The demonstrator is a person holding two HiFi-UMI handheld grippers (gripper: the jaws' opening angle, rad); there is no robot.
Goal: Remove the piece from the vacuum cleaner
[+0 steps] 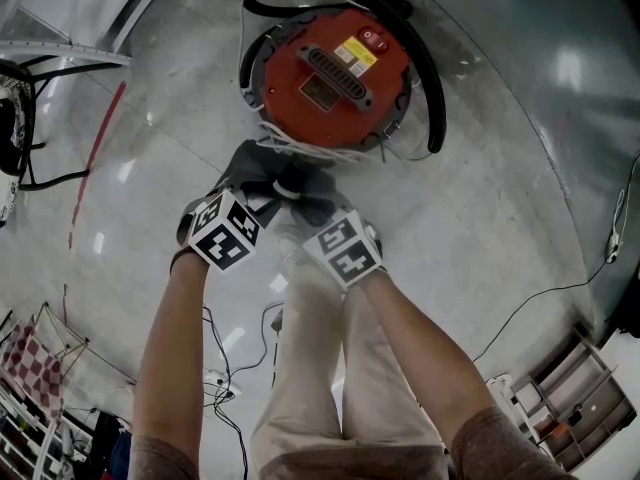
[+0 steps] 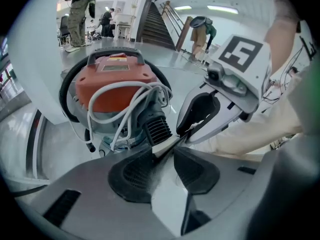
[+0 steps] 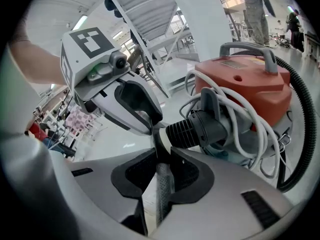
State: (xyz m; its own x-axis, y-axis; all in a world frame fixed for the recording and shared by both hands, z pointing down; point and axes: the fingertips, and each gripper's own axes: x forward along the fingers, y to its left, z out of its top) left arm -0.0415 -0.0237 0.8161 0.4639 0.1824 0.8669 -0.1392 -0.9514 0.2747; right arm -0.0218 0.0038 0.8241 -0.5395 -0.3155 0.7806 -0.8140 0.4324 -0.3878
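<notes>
the left tongs (image 2: pixel 169 151) point steeply down at the floor (image 1: pixel 480 218), and their tips are pressed on the near edge of a thin, pale flat piece (image 2: pixel 165 145). behind the tips the pads stand apart and the floor shows through the gap. just beyond these tongs the flat piece runs up to a black ribbed fitting (image 2: pixel 157 129) low on the near side of the vacuum cleaner (image 2: pixel 112 81). its red body sits further out, ahead of the tips, with a white cord (image 2: pixel 125 109) looped over the front and a black hose (image 1: pixel 432 78) curving round the far side.

the right tongs (image 3: pixel 161 156) come in from the other side, so the two sets of tips meet at the same spot, touching or very nearly so, just in front of the ribbed fitting. their pads are almost together, clamped on the flat piece (image 3: pixel 163 184), which shows edge-on as a narrow grey strip running back between them. from here the ribbed fitting (image 3: pixel 192 129) lies just past the tips and a little to their right, with the red body behind it.

from the head view, both tongs converge at the near rim of the vacuum cleaner, marker cubes facing up.
</notes>
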